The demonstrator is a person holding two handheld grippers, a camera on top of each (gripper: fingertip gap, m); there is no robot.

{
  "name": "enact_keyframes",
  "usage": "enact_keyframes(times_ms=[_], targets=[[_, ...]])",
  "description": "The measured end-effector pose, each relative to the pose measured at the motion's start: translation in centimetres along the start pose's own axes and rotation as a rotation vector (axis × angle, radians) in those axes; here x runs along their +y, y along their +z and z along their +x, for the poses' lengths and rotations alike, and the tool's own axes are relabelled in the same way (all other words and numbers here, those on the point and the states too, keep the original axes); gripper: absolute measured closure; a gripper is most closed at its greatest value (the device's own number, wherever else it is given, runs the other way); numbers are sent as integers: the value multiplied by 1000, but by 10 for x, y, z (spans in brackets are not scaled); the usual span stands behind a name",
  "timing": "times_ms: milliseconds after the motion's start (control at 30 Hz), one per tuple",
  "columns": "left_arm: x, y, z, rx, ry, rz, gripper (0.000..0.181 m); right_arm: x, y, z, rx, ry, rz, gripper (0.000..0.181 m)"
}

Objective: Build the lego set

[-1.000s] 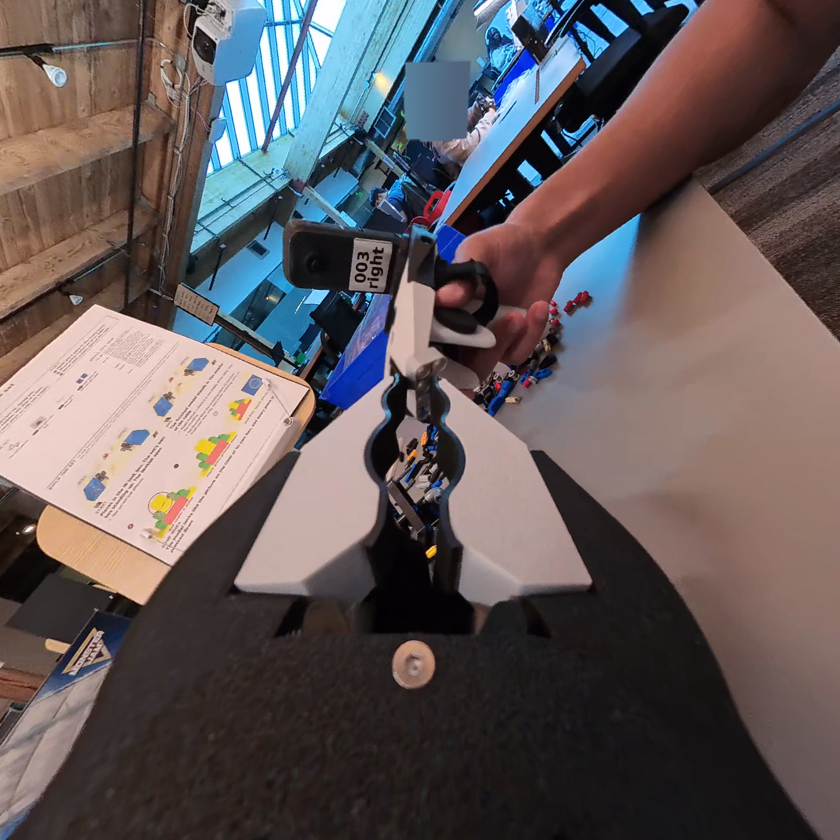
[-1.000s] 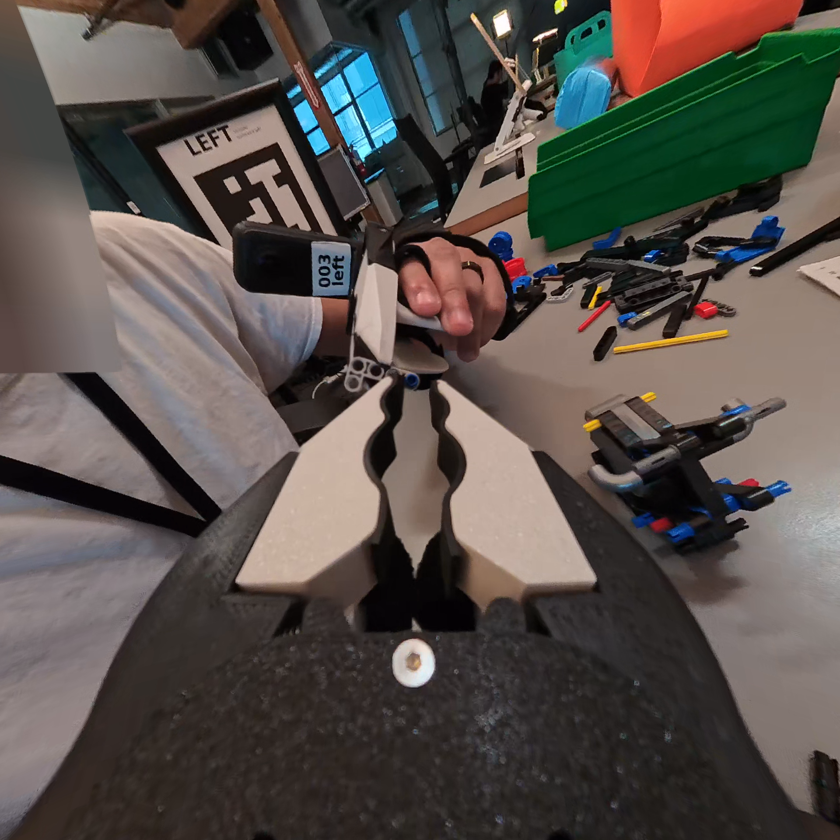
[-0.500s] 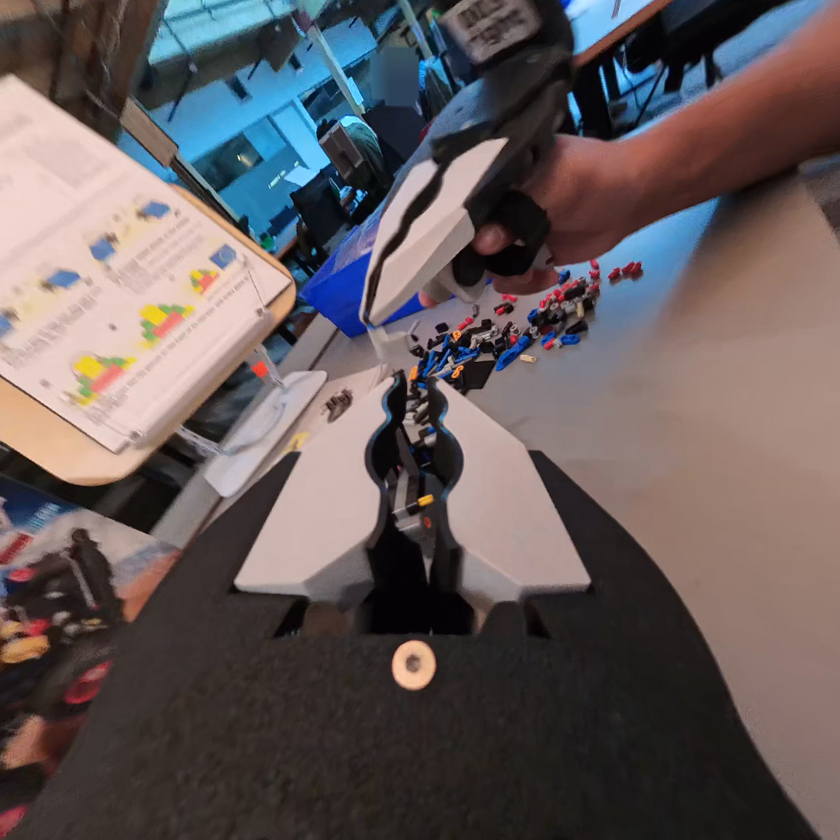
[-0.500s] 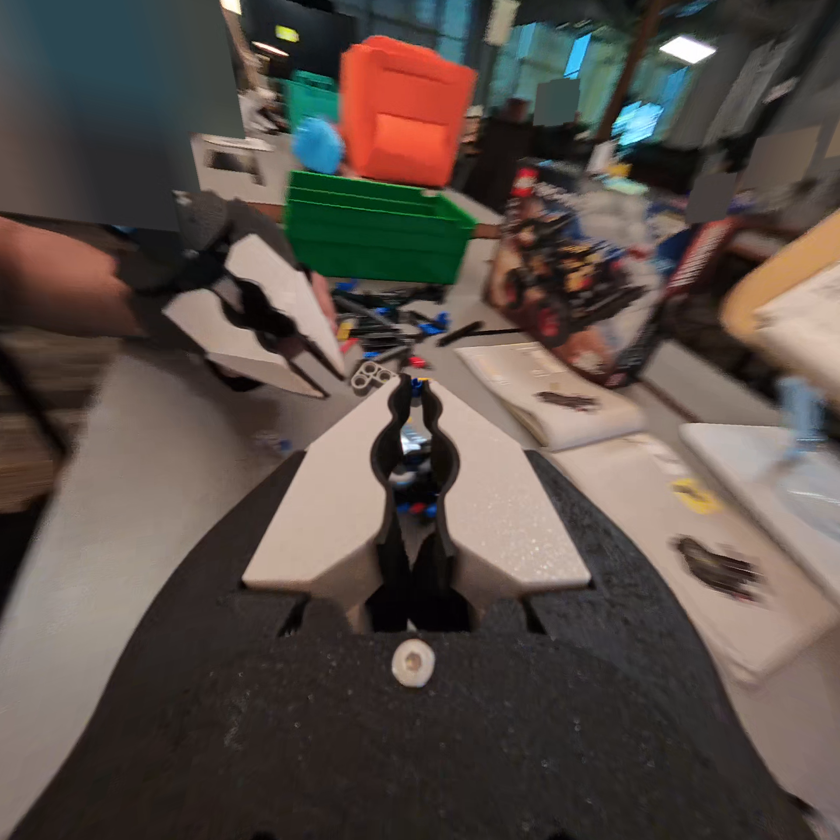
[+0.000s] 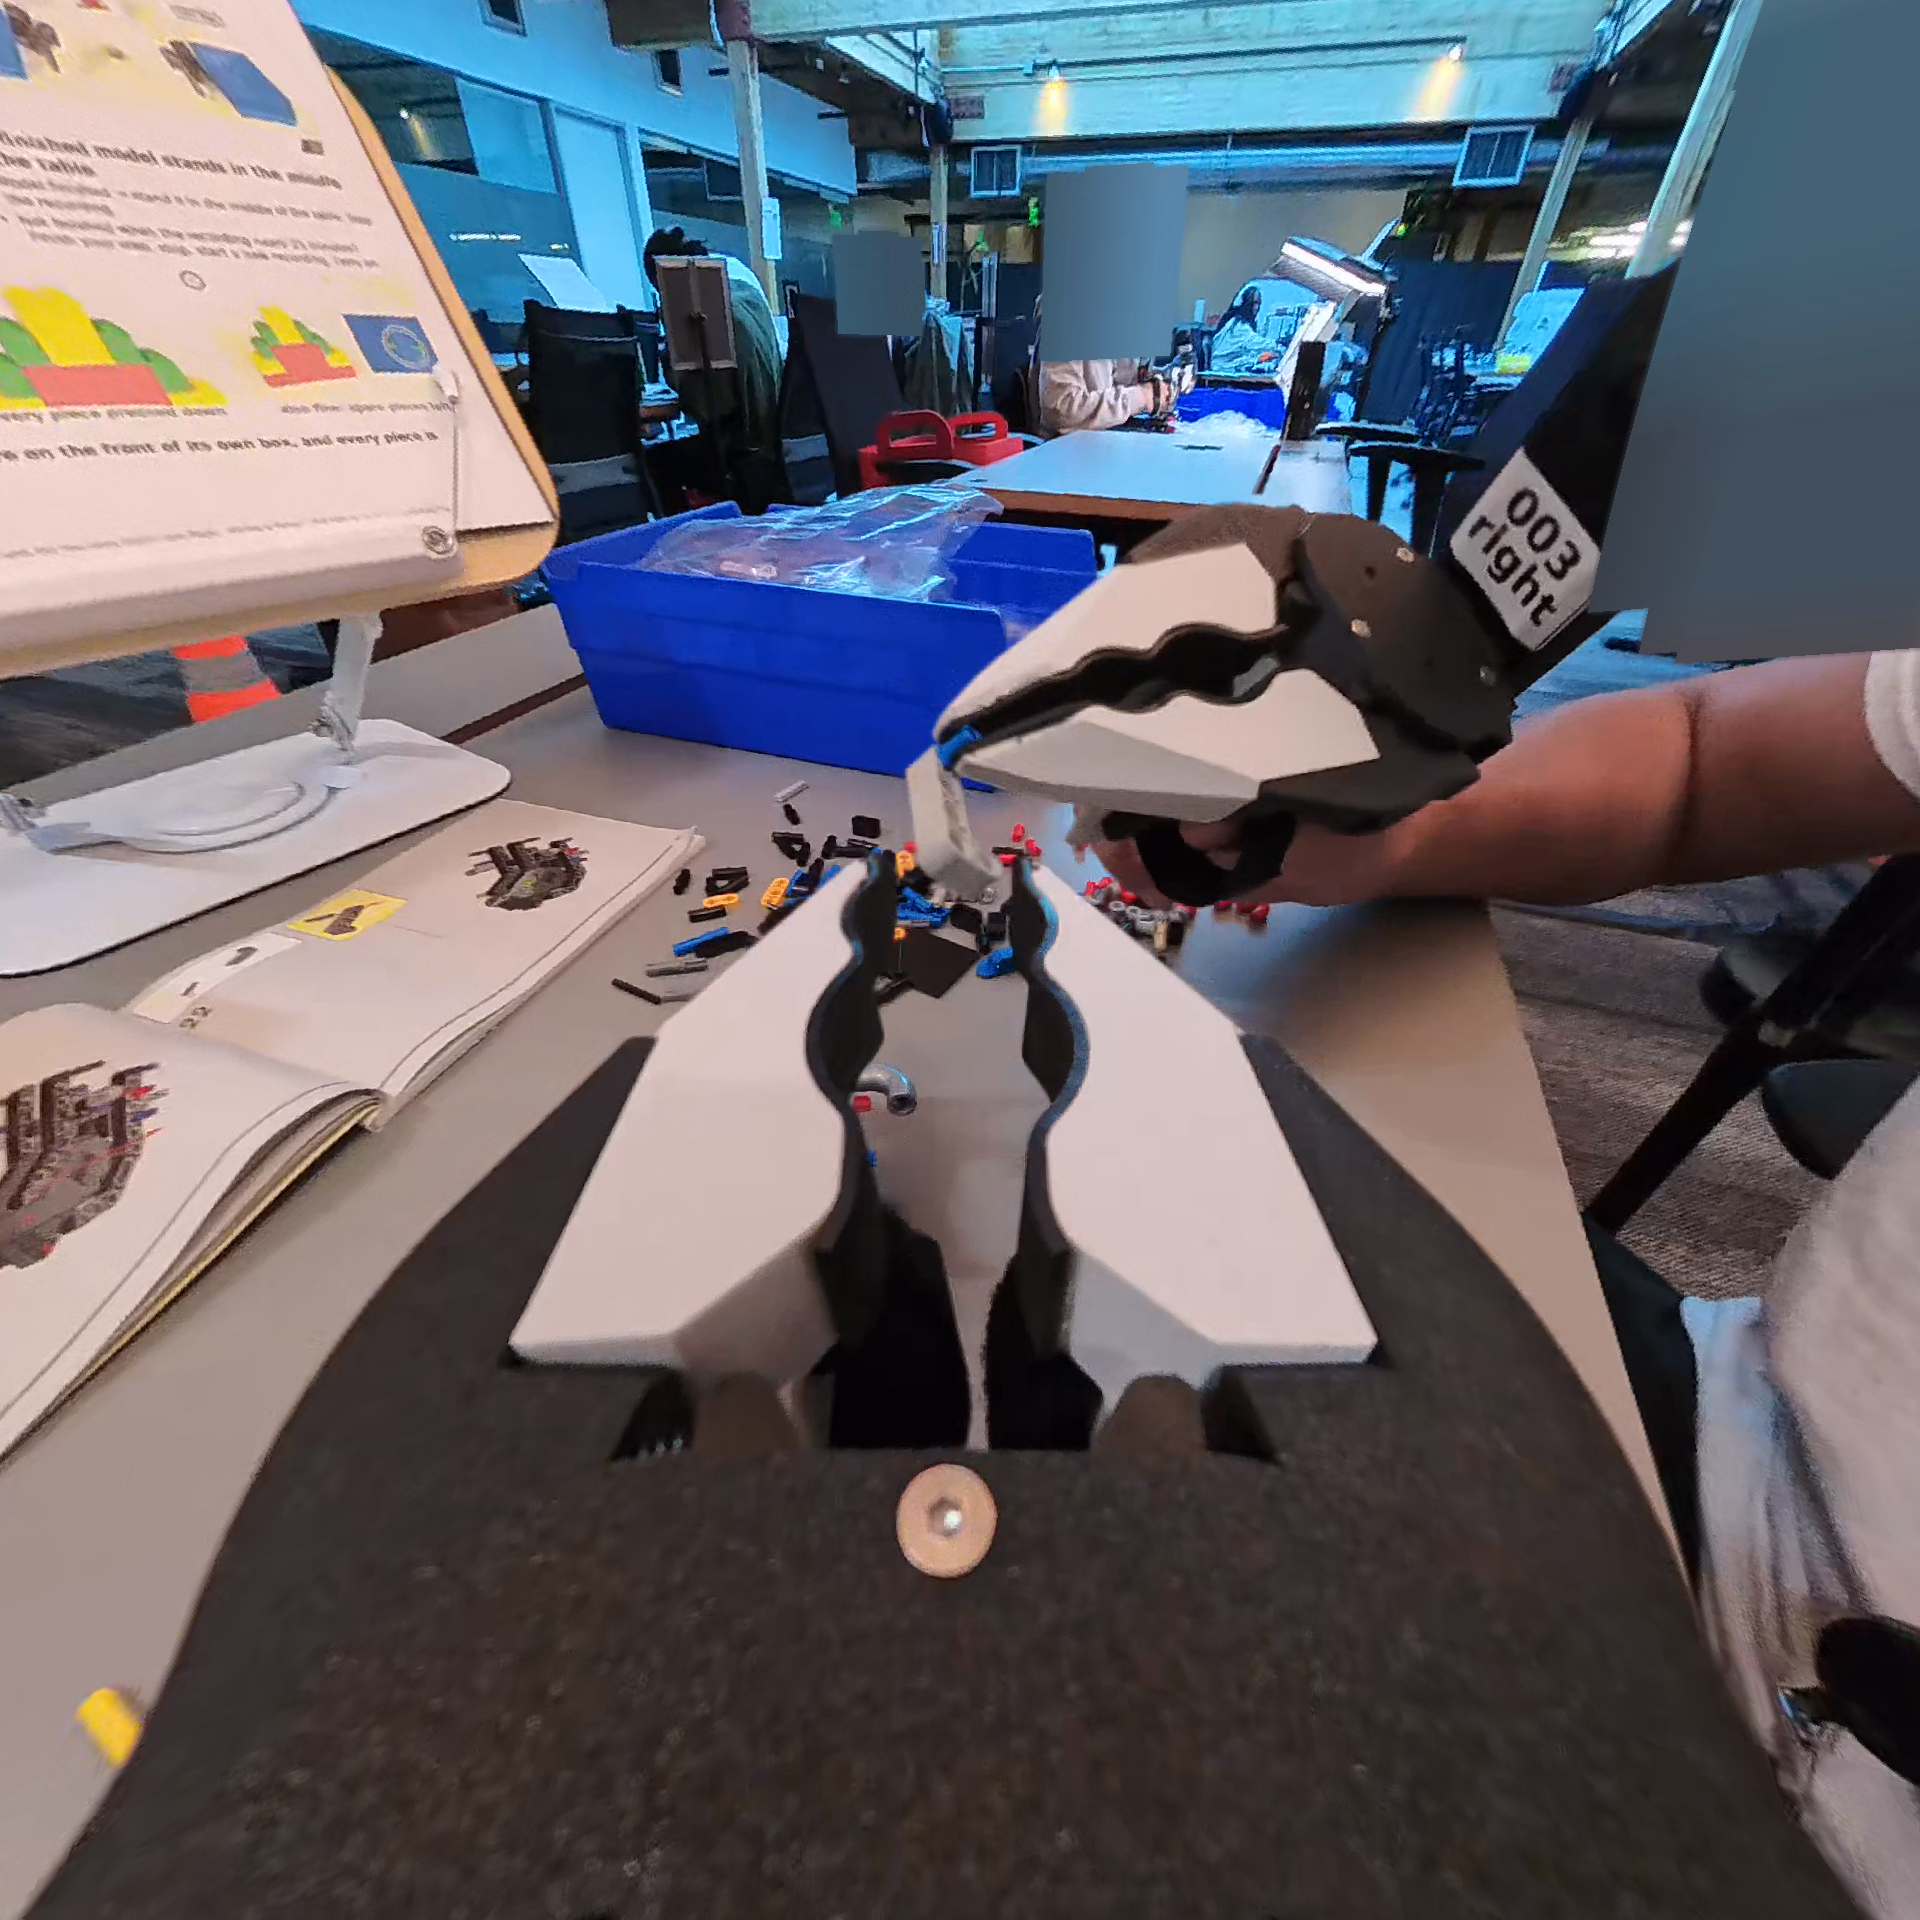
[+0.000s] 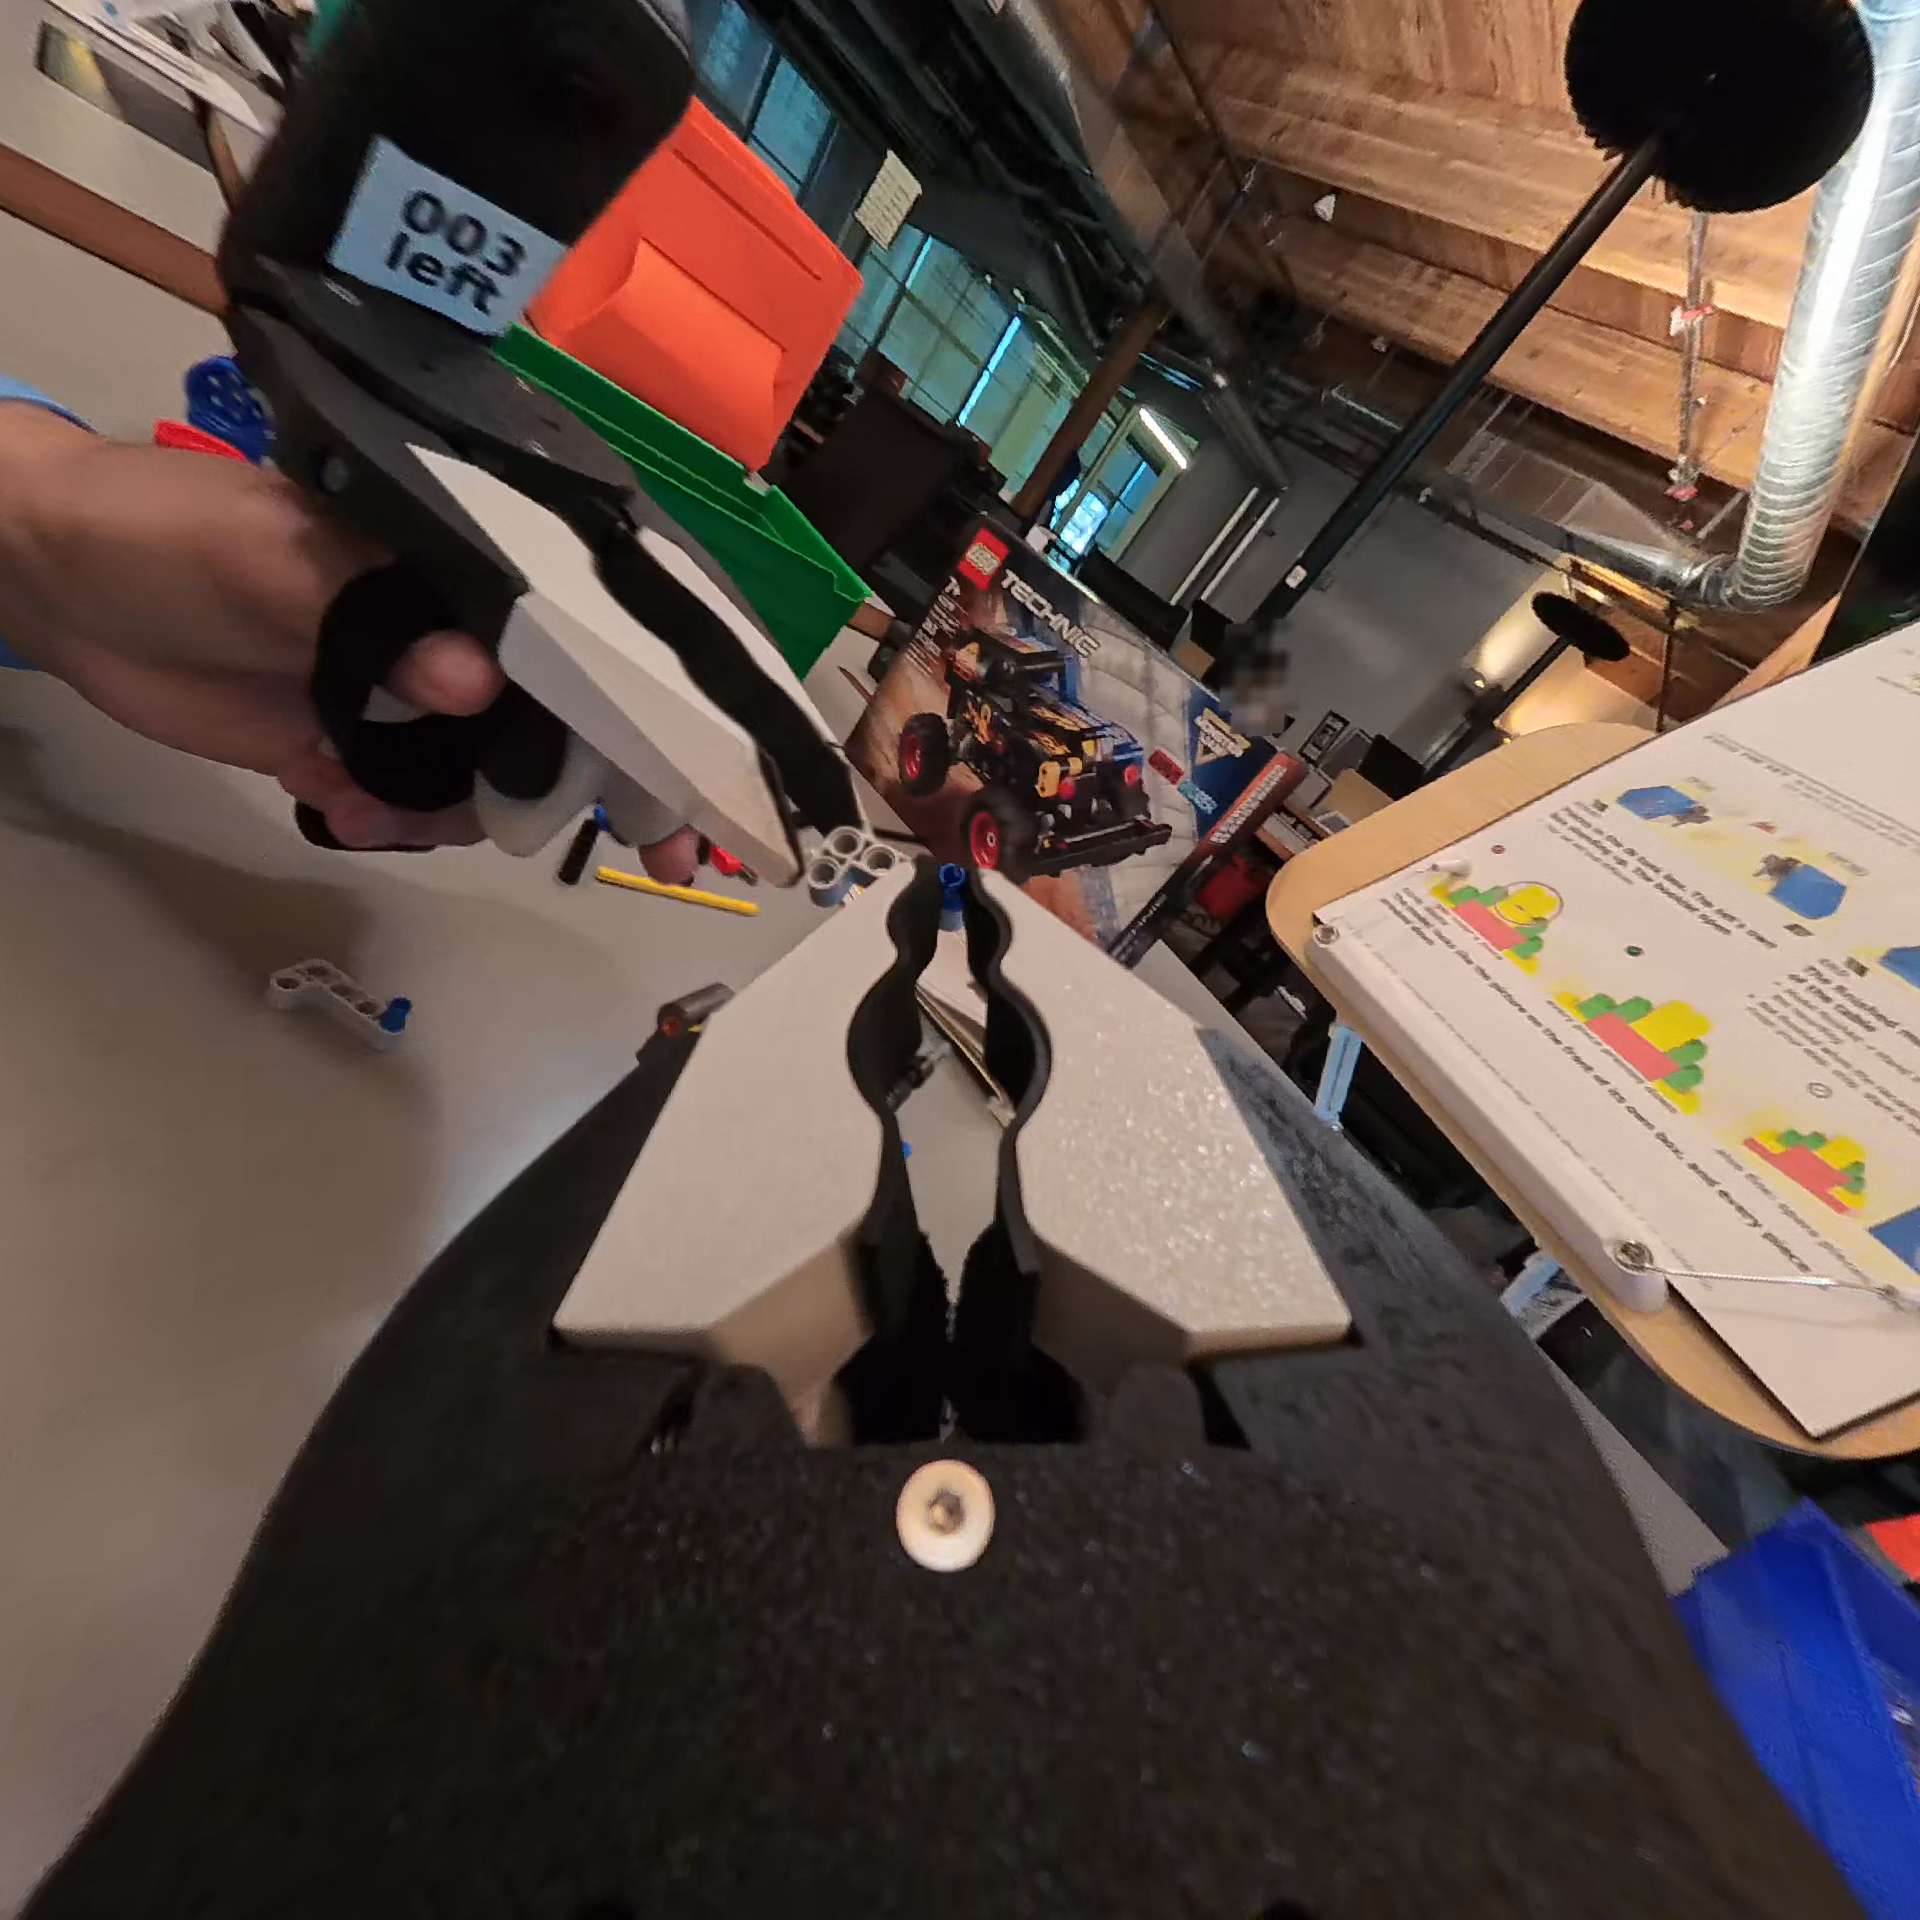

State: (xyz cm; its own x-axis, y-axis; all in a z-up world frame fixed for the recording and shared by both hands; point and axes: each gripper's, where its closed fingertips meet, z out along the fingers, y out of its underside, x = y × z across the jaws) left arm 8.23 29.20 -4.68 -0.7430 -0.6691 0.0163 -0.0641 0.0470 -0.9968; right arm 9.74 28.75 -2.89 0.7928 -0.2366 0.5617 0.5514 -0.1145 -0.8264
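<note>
Above the grey tabletop (image 5: pixel 1351 1039), the right gripper (image 5: pixel 951 740) pinches a small blue peg (image 5: pixel 956 740) at its very tips, and a light grey perforated lego beam (image 5: pixel 943 831) hangs down from that peg, tilted, its lower end just beyond the tips of the left gripper (image 5: pixel 948 883). The left gripper's two white fingers (image 5: pixel 727 1122) stand spread with a clear gap between them; whether either tip touches the beam cannot be told. Seen through that gap, a small curved silver pipe piece with a red end (image 5: pixel 885 1089) lies on the table. Past the tips is a scatter of small black, blue, red and orange loose lego parts (image 5: pixel 790 894). To the left lies an open white instruction booklet (image 5: pixel 416 966); behind the parts stands a blue plastic bin (image 5: pixel 790 655) holding a clear plastic bag (image 5: pixel 831 530). In the right wrist view, a second grey angled beam with a blue pin (image 6: pixel 338 1000) lies apart on the table, and the printed lego box showing a truck (image 6: pixel 1039 769) stands beyond.
</note>
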Motion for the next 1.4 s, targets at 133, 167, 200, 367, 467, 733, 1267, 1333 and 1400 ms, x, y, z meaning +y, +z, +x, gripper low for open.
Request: enact_keyframes(times_ms=[133,167,200,367,467,733,1267,1333,1400], targets=[[0,-1,3,61,-74,12,164,-5,0,-6,-11,-39,33,178],[-1,-1,6,85,-97,20,165,-6,0,-7,-14,-47,36,178],[-1,-2,8,108,-120,25,166,-6,0,-8,-15,-54,37,178],[0,-2,8,155,-207,27,171,-6,0,-9,-13,-65,40,178],[0,-3,1,140,-228,35,174,2,4,-9,-19,-36,3,177],[1,-9,-16,-11,-5,3,175,13,6,-14,-92,74,-60,176],[3,-9,-12,-85,191,-36,175,19,9,-16,-116,120,-90,172],[2,-10,-12,-91,203,-33,175,19,9,-17,-120,121,-89,172],[3,-9,-12,-96,210,-38,175,18,9,-18,-122,115,-86,172]])
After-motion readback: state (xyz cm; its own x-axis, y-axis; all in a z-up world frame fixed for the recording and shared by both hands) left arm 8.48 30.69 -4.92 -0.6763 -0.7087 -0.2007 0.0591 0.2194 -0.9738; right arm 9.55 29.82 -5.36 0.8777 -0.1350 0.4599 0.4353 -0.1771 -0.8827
